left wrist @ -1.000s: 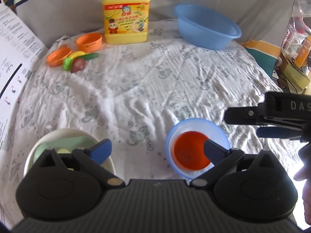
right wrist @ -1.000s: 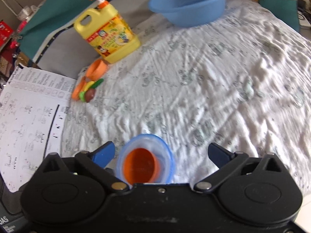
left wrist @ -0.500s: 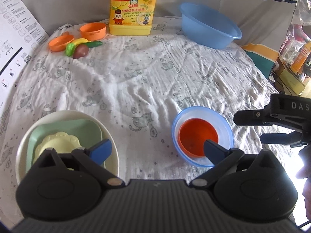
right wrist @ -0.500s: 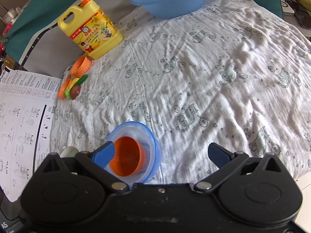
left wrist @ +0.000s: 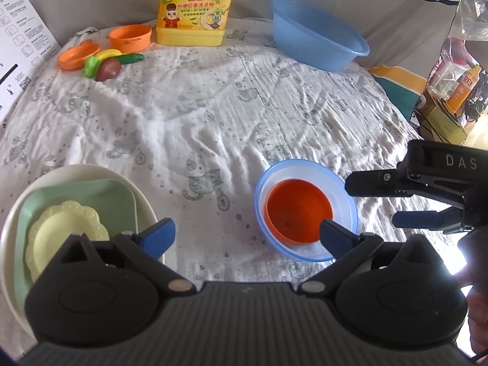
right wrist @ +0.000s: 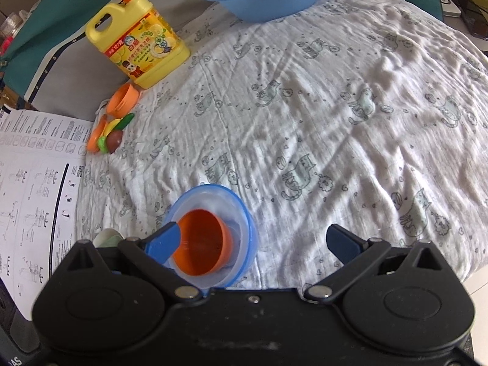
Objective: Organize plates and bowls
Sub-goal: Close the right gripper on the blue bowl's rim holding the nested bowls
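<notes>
both tongs wide open, empty: left tongs, right tongs. orange bowl nested in blue bowl on cat-print cloth. plate stack near left edge, well apart from the bowls.

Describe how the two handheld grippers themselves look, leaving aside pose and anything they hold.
Both match: the left gripper and right gripper have matte black bodies with two round domed housings, silver pivot screws, angled black arms and blue finger pads. The left body is ribbed. White letters "DAS" mark the right gripper's side. No sleeve shows.
</notes>
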